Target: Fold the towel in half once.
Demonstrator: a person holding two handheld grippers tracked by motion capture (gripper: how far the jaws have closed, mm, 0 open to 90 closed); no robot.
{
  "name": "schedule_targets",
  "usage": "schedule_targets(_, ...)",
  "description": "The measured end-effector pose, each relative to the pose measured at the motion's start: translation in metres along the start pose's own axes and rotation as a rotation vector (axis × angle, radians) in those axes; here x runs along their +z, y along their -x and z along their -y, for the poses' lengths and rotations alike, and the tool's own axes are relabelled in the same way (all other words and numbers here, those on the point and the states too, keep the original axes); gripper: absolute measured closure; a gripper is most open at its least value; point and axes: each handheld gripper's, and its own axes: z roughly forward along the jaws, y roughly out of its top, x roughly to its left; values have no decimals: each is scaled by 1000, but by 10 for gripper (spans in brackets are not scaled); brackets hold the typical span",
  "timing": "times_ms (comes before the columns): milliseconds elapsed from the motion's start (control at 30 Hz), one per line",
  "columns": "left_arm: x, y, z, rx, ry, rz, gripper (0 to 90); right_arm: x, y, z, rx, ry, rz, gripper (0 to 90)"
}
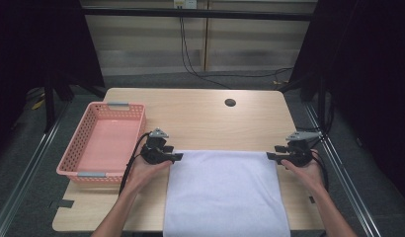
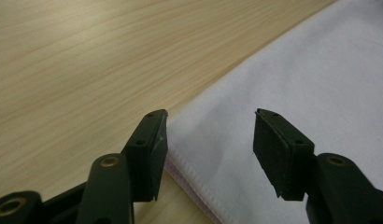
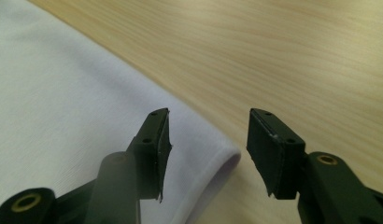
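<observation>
Holding a gripper at each far corner of the white towel [image 1: 225,190], you have both sets of jaws parted with nothing pinched between them. The towel lies flat on the wooden table [image 1: 200,113], its near end hanging over the table's near edge and its far edge running straight between your two hands. Your left gripper [image 1: 177,157] sits at the towel's far left corner; in the left gripper view [image 2: 210,140] the stitched hem passes just beneath the gap and neither pad presses on cloth. Your right gripper [image 1: 270,156] sits at the towel's far right corner; in the right gripper view [image 3: 206,140] that corner curls into a soft rounded fold under the gap, again untouched by the pads. Placing the hands this symmetrically suits work on a wide, limp cloth: taking both corners together would keep the edge taut and square, probably for a fold. The towel looks soft, matte and fine-napped, with a narrow sewn border. The table is smooth pale wood grain with a round cable hole [image 1: 230,102] beyond the towel. Left of the towel stands a pink plastic basket [image 1: 87,131] with perforated walls, likely where the cloth ends up.
</observation>
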Motion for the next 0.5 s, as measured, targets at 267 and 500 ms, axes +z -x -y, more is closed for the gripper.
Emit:
schedule_targets(267, 4, -3, 11, 8, -11, -31, 423, 23, 4, 5, -13, -49, -32, 517)
schedule_targets(500, 6, -7, 11, -26, 7, -53, 403, 28, 7, 7, -20, -64, -50, 561)
